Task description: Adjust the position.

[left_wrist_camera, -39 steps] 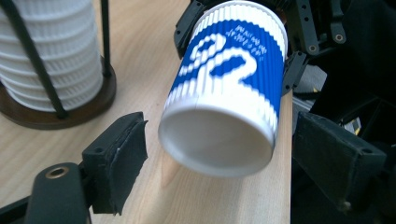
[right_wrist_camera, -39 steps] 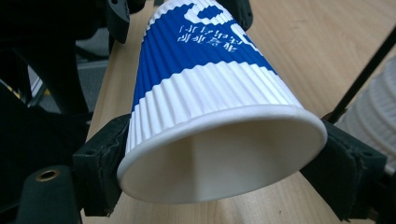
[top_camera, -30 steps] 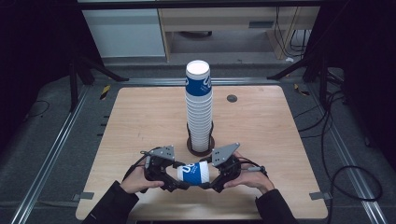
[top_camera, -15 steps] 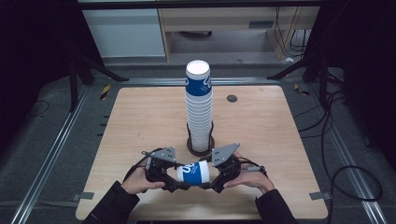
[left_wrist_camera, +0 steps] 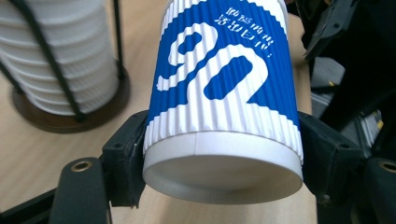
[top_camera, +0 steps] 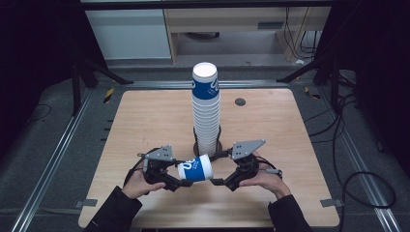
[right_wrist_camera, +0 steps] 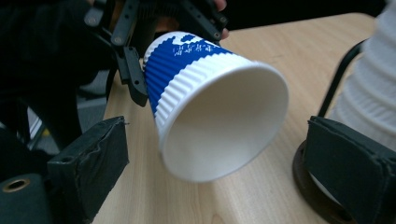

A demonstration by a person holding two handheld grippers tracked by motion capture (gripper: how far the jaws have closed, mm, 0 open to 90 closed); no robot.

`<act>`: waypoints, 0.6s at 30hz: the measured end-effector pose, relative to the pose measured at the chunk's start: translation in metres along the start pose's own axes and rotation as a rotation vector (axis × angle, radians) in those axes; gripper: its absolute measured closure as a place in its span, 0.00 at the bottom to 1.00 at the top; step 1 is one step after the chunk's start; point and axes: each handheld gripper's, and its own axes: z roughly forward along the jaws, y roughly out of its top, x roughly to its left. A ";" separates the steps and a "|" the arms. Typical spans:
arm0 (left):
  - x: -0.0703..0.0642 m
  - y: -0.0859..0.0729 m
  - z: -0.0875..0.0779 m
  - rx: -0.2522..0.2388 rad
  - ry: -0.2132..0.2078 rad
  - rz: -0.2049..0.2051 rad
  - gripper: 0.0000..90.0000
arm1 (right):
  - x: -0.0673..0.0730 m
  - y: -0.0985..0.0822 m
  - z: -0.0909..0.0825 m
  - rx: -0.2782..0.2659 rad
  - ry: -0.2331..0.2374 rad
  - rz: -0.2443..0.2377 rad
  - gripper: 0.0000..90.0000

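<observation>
The left gripper (top_camera: 178, 182) clamps the cup (top_camera: 195, 168) by its base, on its side at 6 o'clock from the stack (top_camera: 206, 111), so its mouth faces the right gripper (top_camera: 216, 181), whose jaws have just been opening, clear of the cup.

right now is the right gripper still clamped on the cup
No, in the right gripper view its pads stand clear on either side of the cup, which the left gripper holds near its base.
</observation>
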 end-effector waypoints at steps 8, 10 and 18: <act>0.001 0.002 -0.009 -0.116 0.020 0.006 0.29 | -0.007 0.002 -0.011 -0.093 -0.031 0.084 0.07; -0.002 0.003 -0.008 -0.127 0.013 0.015 0.29 | -0.007 0.002 -0.010 -0.099 -0.017 0.094 0.07; -0.008 0.005 -0.002 -0.132 -0.016 0.041 0.29 | -0.005 0.003 -0.005 -0.112 0.038 0.106 0.07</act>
